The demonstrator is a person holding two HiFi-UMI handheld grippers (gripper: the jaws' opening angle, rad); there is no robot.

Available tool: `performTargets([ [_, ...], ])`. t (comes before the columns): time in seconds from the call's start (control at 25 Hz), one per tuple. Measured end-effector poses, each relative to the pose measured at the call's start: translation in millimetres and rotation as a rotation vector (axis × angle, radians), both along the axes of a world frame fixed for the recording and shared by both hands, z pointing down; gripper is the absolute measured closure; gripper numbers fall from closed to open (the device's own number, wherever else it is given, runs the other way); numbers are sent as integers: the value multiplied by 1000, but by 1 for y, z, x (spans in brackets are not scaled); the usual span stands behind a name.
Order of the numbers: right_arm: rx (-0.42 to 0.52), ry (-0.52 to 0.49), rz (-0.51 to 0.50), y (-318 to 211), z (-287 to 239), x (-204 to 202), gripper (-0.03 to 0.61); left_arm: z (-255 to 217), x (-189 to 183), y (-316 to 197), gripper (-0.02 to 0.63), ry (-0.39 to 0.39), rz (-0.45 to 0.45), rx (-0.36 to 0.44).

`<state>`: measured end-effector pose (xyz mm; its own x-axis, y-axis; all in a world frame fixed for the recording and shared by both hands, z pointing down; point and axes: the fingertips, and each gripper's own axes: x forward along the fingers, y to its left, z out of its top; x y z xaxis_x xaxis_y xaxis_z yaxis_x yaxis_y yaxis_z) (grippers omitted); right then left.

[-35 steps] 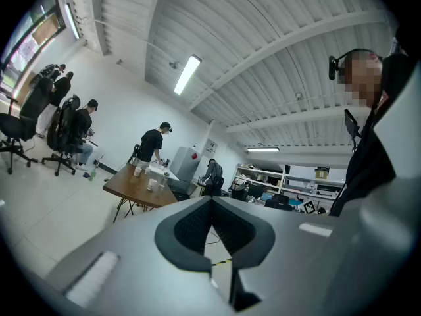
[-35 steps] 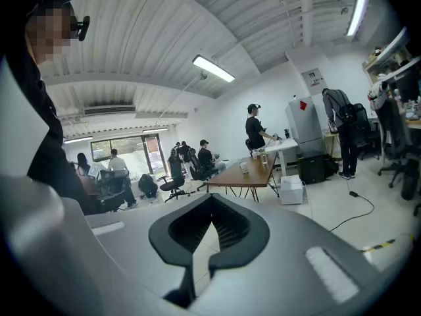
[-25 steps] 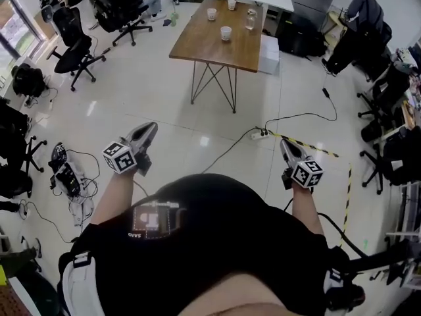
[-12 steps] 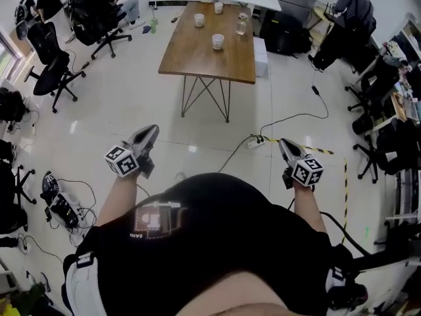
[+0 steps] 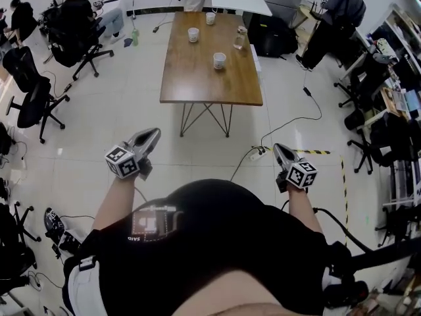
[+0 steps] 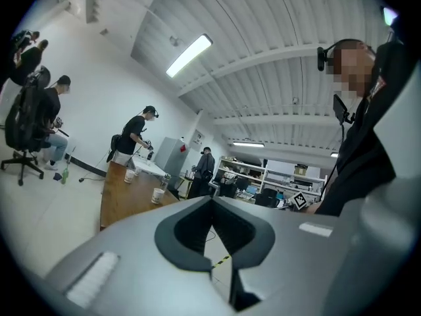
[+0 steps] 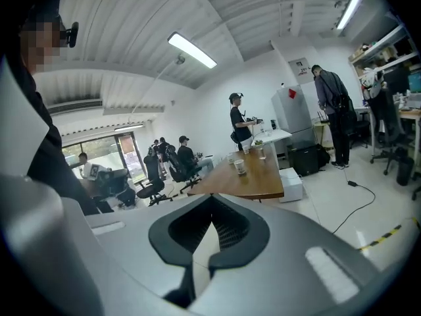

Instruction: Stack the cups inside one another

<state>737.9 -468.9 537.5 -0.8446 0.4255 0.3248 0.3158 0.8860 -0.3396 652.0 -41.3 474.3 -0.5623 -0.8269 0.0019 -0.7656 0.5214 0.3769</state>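
Observation:
Three white paper cups stand apart on the wooden table (image 5: 197,78) ahead: one near the middle (image 5: 219,60), one farther back left (image 5: 193,34), one at the far end (image 5: 210,18). A clear glass jar (image 5: 240,38) stands beside them. My left gripper (image 5: 153,135) and right gripper (image 5: 279,150) are held in front of the person's body over the floor, well short of the table. Both are shut with nothing between the jaws. The left gripper view shows two cups (image 6: 158,195) on the table far off. In the right gripper view the nearest cup (image 7: 240,166) is small and distant.
A power strip with a cable (image 5: 256,154) and yellow-black tape (image 5: 316,152) lie on the floor between me and the table. Office chairs (image 5: 33,101) and seated people are at the left. A person (image 5: 332,8) stands at the right, and another at the table's far end.
The table and cups have come closer and lower in the head view as the person walks toward them. Both grippers stay shut and are carried along.

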Motion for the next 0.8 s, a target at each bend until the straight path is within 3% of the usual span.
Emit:
performTargets([
  [0.24, -6, 34, -47, 4, 12, -51, 565, 3, -30, 1, 612, 18, -35, 13],
  [0.48, 6, 27, -249, 13, 20, -147, 565, 0, -63, -5, 612, 15, -172, -25],
  [0.6, 11, 34, -392, 31, 26, -196, 565, -4, -71, 3, 612, 10, -292, -29],
  [0.8, 22, 7, -717, 116, 26, -247, 565, -3, -59, 34, 612, 34, -513, -10],
])
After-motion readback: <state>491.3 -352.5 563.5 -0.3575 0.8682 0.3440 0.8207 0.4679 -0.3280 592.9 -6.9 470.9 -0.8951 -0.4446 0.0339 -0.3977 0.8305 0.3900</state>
